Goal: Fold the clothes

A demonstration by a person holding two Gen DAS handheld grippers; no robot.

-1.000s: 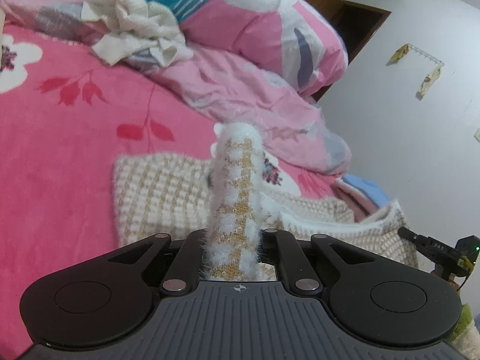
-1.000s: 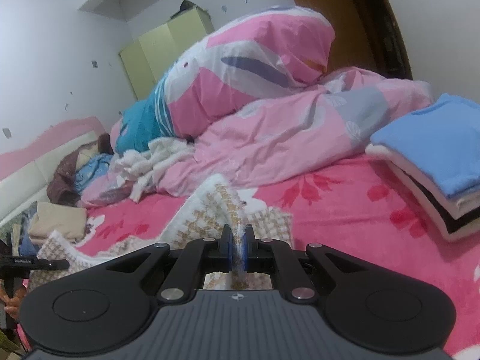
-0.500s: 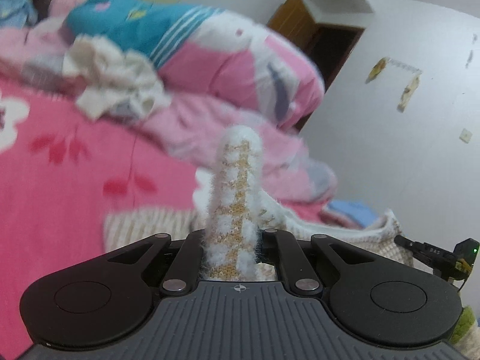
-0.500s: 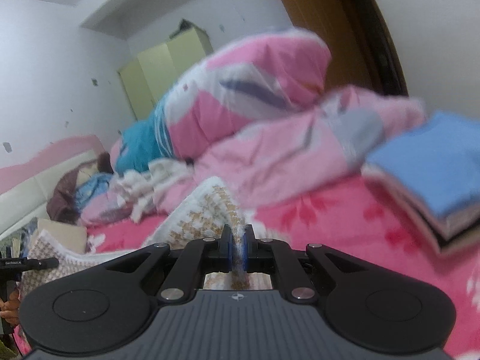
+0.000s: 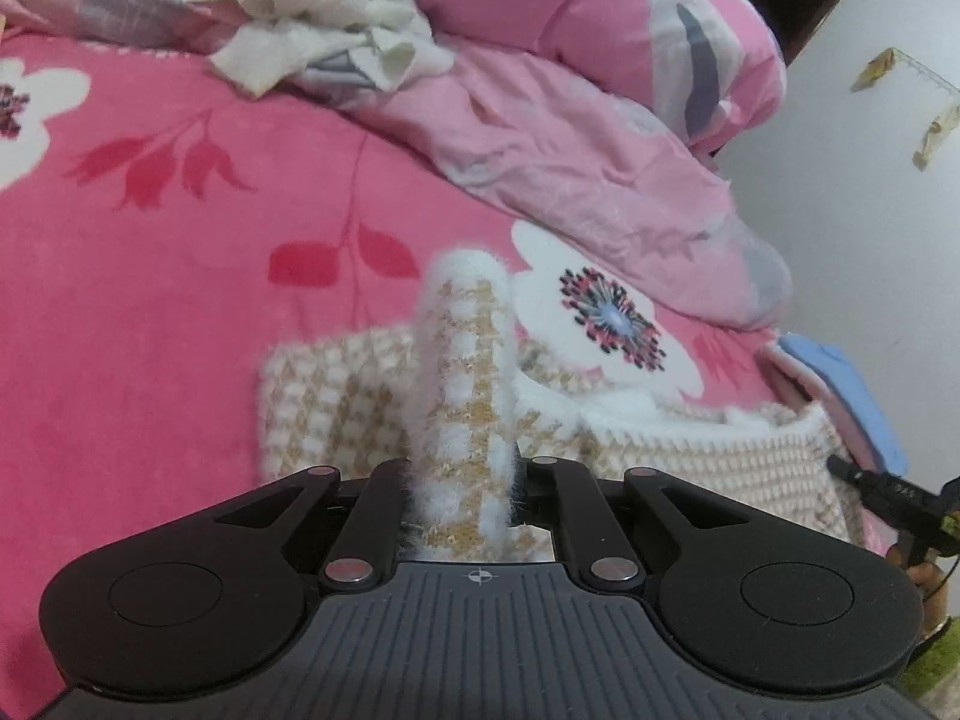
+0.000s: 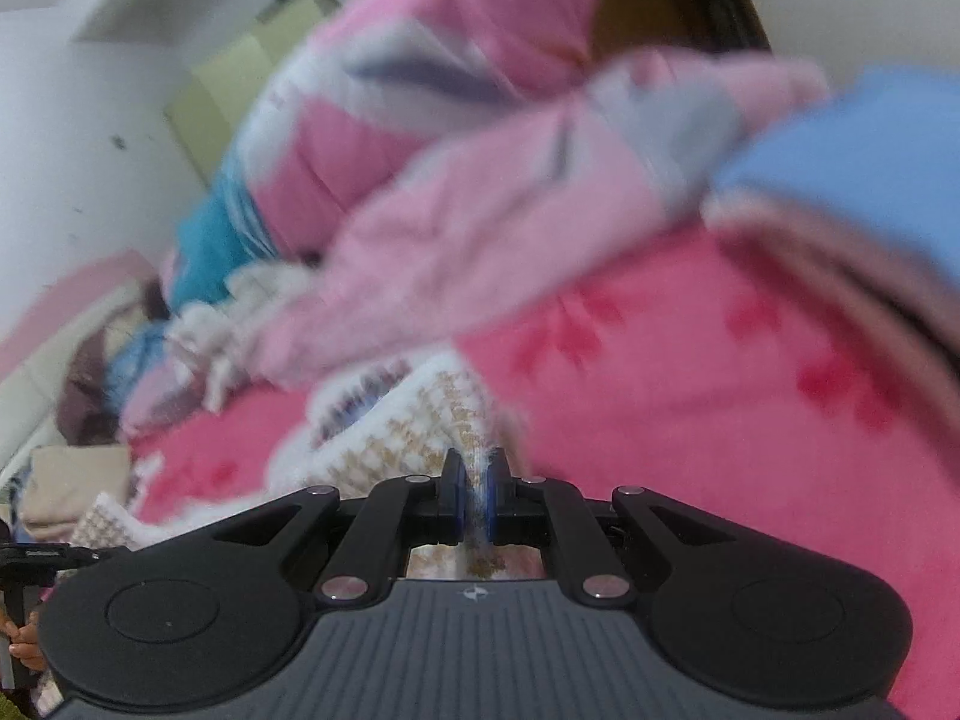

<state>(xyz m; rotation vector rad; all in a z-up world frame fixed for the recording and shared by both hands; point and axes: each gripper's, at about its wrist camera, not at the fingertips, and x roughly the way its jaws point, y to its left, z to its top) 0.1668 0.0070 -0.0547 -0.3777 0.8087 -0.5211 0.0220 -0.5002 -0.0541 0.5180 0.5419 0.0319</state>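
Left gripper clamps a fuzzy white-and-tan houndstooth sweater; a fold of it stands upright between the fingers and hides their tips. The rest of the sweater lies on the pink floral bedspread, near its front edge, stretching right toward the other gripper, whose tip shows at the right margin. Right gripper pinches another edge of the sweater between blue pads; the cloth trails left across the bed. This view is motion-blurred, so detail is poor. A rumpled pink duvet and a white cloth heap lie at the far edge. A folded stack topped in blue is cut off at the right.
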